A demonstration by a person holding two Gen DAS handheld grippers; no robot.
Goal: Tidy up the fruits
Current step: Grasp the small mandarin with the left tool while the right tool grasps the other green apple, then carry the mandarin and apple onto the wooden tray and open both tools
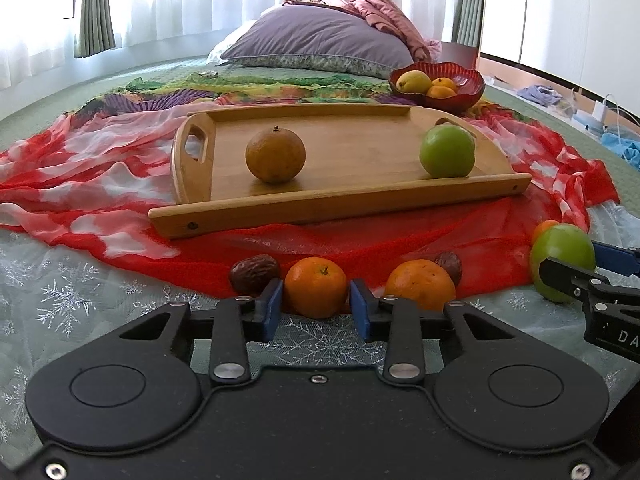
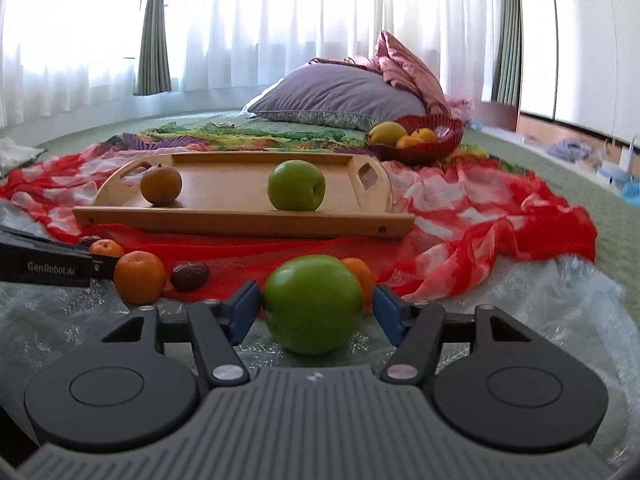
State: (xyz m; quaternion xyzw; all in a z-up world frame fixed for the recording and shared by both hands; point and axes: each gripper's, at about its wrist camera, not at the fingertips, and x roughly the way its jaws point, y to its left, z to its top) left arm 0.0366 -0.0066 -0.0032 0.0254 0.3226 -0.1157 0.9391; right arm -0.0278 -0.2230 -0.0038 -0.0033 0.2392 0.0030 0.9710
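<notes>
Bed [image 1: 48, 120] with a green quilted cover is carrying everything. A sheer snowflake cloth [image 1: 60, 304] is lying across the near part; a red-and-white scarf [image 1: 80, 184] is spreading over the middle, with a multicoloured cloth [image 1: 240, 90] lying beyond it. A purple pillow [image 1: 320, 40] is resting at the far end, a pink quilt [image 1: 384, 12] bunching behind it. Loose clothes [image 1: 540, 94] are sitting at the far right edge.
</notes>
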